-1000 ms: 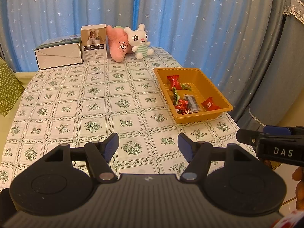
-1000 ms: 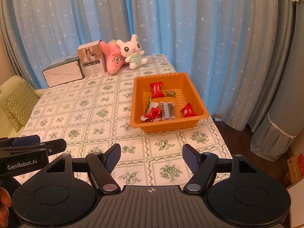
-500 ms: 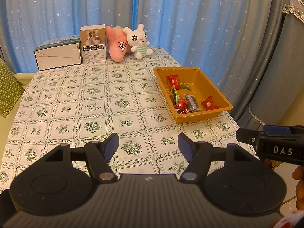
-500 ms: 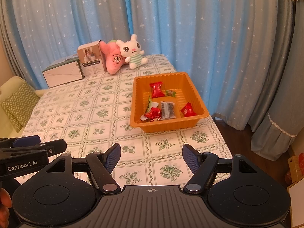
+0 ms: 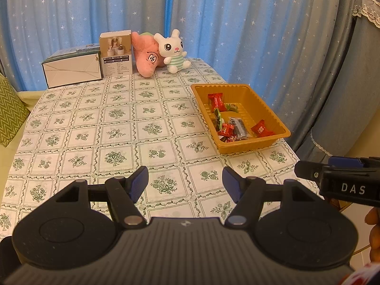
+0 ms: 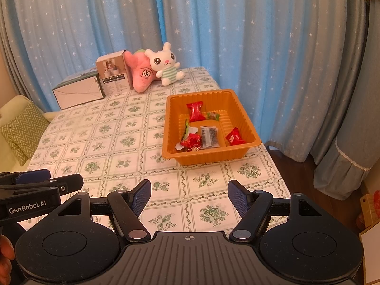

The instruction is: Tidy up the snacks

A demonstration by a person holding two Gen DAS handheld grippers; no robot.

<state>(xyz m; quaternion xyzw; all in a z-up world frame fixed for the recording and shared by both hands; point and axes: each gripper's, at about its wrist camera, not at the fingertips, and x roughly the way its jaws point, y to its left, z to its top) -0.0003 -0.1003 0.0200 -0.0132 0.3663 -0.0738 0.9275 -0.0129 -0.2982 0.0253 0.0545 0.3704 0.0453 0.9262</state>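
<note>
An orange tray (image 5: 273,116) (image 6: 239,109) sits near the table's right edge and holds several wrapped snacks: red candies (image 5: 216,101) (image 6: 195,111), a dark packet (image 5: 238,129) (image 6: 209,135) and green wrappers (image 6: 213,116). My left gripper (image 5: 185,181) hovers open over the near part of the floral tablecloth, well short of the tray, with nothing between its fingers. My right gripper (image 6: 189,196) is likewise open and empty, in front of the tray. Each gripper shows at the other view's edge.
At the table's far end stand a white box (image 5: 72,72), a small carton (image 5: 116,53), a pink plush (image 5: 147,57) and a white rabbit plush (image 5: 174,51). Blue star curtains hang behind and right. A green cushion (image 5: 10,111) lies left.
</note>
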